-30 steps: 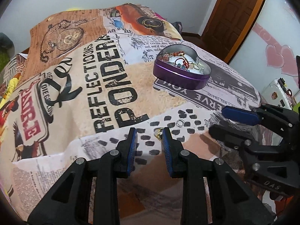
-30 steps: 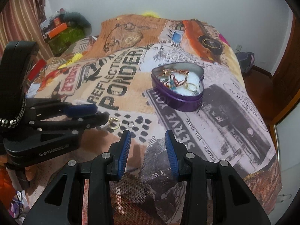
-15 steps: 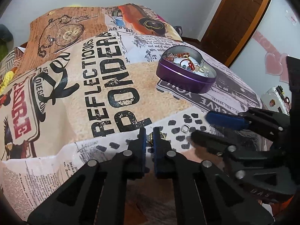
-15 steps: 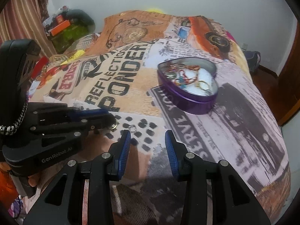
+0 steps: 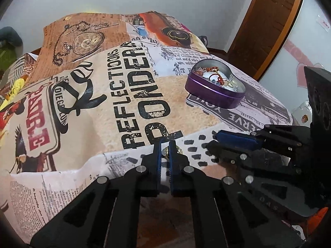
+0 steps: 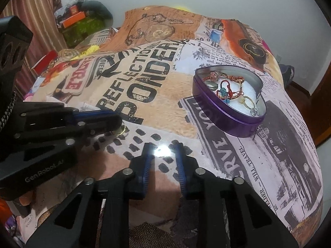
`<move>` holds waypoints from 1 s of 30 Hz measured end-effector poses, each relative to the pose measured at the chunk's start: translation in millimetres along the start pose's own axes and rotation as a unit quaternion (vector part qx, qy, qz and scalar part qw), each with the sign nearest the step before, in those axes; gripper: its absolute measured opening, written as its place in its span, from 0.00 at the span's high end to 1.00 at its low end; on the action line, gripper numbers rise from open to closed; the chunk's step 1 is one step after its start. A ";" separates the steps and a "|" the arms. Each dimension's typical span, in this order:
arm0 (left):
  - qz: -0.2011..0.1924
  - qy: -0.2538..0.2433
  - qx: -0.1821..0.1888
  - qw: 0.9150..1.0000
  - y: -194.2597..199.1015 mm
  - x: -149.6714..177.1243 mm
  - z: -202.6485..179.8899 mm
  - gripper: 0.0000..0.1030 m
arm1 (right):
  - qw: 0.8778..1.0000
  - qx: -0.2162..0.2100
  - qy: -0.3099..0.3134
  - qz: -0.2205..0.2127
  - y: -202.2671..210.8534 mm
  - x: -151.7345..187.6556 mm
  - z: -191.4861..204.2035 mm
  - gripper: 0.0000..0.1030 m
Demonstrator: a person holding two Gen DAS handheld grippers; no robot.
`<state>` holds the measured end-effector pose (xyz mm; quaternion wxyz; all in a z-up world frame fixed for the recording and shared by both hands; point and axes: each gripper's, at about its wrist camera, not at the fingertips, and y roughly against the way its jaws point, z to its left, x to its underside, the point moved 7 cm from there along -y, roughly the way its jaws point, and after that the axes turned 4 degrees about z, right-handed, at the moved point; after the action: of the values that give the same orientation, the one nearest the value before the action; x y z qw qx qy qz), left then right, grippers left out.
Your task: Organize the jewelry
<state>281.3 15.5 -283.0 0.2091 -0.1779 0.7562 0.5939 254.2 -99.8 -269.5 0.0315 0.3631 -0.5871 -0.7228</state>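
Gold ring (image 5: 165, 151) pinched between the pads of my left hand-held gripper (image 5: 164, 144), right on the bed's printed blanket (image 5: 103, 107). My right hand-held gripper (image 6: 162, 145) beside it is closing, nothing visible between its fingers. Farther off, one purple heart tin (image 6: 223, 115), open, holding rings and red cords, nothing blocking it
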 end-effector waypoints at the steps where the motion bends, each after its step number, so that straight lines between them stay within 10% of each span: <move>1: -0.001 0.000 -0.001 1.000 1.0 0.0 -0.2 0.95 | 1.000 0.000 0.000 0.000 -0.3 -0.1 0.3 0.87; 30: -0.073 -0.041 -0.001 0.997 66.5 -28.4 -50.4 0.95 | 0.992 0.047 -0.056 -0.104 96.1 -15.9 -32.2 0.91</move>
<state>265.7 -17.6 -202.8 0.2823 -0.2082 0.7313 0.5850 247.4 -148.6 -179.5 -0.0938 0.3819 -0.5803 -0.7132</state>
